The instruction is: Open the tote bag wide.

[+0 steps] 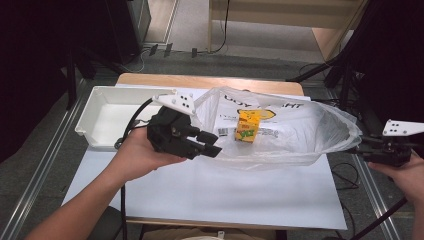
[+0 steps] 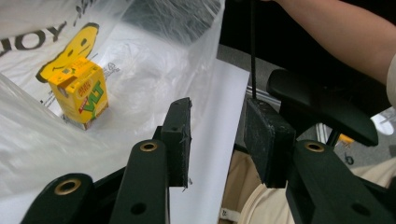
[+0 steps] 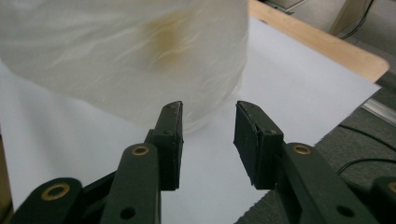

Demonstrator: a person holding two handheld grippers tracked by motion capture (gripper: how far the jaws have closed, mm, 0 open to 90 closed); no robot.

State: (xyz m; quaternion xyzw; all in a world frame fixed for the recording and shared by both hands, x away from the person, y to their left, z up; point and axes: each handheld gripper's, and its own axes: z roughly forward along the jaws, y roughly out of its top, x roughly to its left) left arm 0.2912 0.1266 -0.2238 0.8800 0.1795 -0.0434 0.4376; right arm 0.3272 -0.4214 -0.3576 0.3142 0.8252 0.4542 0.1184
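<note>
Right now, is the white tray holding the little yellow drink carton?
No, the yellow carton stands inside the clear plastic bag, right of the white tray.

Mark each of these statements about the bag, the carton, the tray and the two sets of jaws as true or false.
1. A yellow drink carton sits inside the clear plastic bag. True.
2. The left gripper has the carton clamped in its jaws. False: the jaws stand apart with nothing between them, and the carton is off to one side inside the bag.
3. The white tray holds several cartons. False: nothing shows inside it.
4. The right gripper has its jaws parted, with the bag just beyond them. True.
5. The bag lies on a white sheet that covers the table. True.
</note>
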